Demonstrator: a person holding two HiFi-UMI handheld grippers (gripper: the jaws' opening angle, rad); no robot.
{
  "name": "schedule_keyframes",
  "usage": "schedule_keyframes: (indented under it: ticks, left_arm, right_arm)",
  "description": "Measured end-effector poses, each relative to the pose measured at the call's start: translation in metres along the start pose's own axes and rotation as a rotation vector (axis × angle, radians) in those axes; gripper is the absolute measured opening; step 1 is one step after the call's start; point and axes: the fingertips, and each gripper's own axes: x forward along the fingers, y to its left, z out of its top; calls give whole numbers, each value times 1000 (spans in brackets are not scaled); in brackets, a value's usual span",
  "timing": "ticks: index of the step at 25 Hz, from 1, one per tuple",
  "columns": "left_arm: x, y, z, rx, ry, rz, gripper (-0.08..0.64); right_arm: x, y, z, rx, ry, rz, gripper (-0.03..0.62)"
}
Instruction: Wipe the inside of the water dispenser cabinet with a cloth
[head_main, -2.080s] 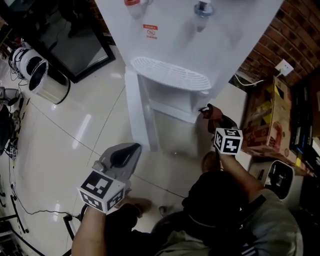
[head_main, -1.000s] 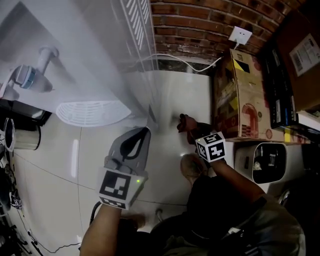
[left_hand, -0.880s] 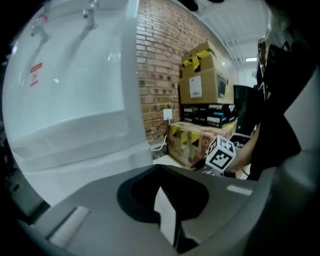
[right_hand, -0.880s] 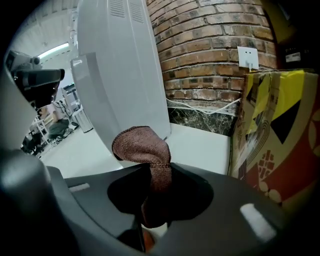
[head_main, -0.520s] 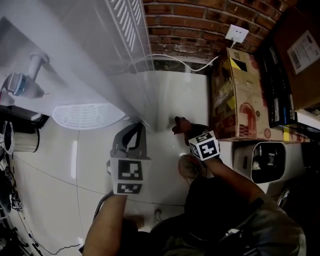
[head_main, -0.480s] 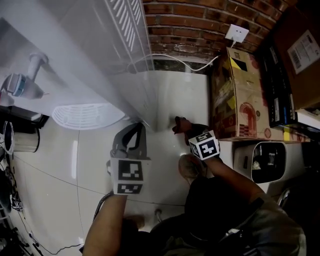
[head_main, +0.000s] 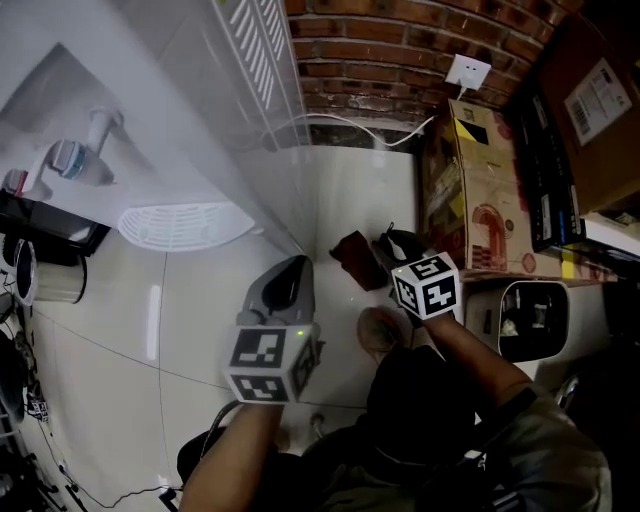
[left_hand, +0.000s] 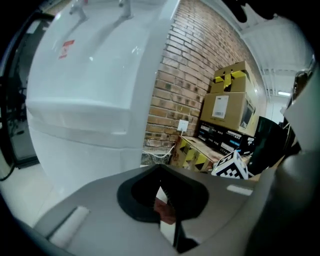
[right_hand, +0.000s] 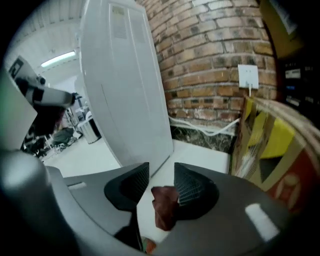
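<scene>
We have the water dispenser (head_main: 170, 90) at the left, the brick wall (head_main: 385, 50) behind it, and the cardboard box (head_main: 470, 205) at the right against that wall. The cloth (head_main: 352, 260) is between dispenser and box, just beside our right gripper (head_main: 390, 243); our left gripper (head_main: 289, 270) is left of it.

Water dispenser (head_main: 190, 110) — white casing; one tap blue (head_main: 68, 158), one red (head_main: 14, 182). Cloth (head_main: 352, 258): plain dark reddish-brown. Wall (head_main: 380, 50): red-brown brick, pale mortar lines. Cardboard box (head_main: 465, 190): tan, yellow-and-black stripes, red print. Floor (head_main: 200, 290) — glossy white tiles, thin dark joints. Wall socket (head_main: 467, 72): white.
</scene>
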Motion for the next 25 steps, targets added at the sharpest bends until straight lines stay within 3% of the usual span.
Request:
schedule_keyframes:
  ticks: [4,7,11,25]
  left_arm:
    - [-24,-14,28,120,-107,70,0]
    - [-33,-21,36,127,-153,79,0]
    - [-43,-30,50,156,-205,81,0]
    - [-58,-26,51,151,-229,107,0]
  right_arm:
    - [-62,23,76,-3,-210,30,20]
    - [-106,47,117,-22,-352,64,14]
    - [-150,67,141,-137,-495,41,12]
    - [-154,70,133,-149,-491,30,10]
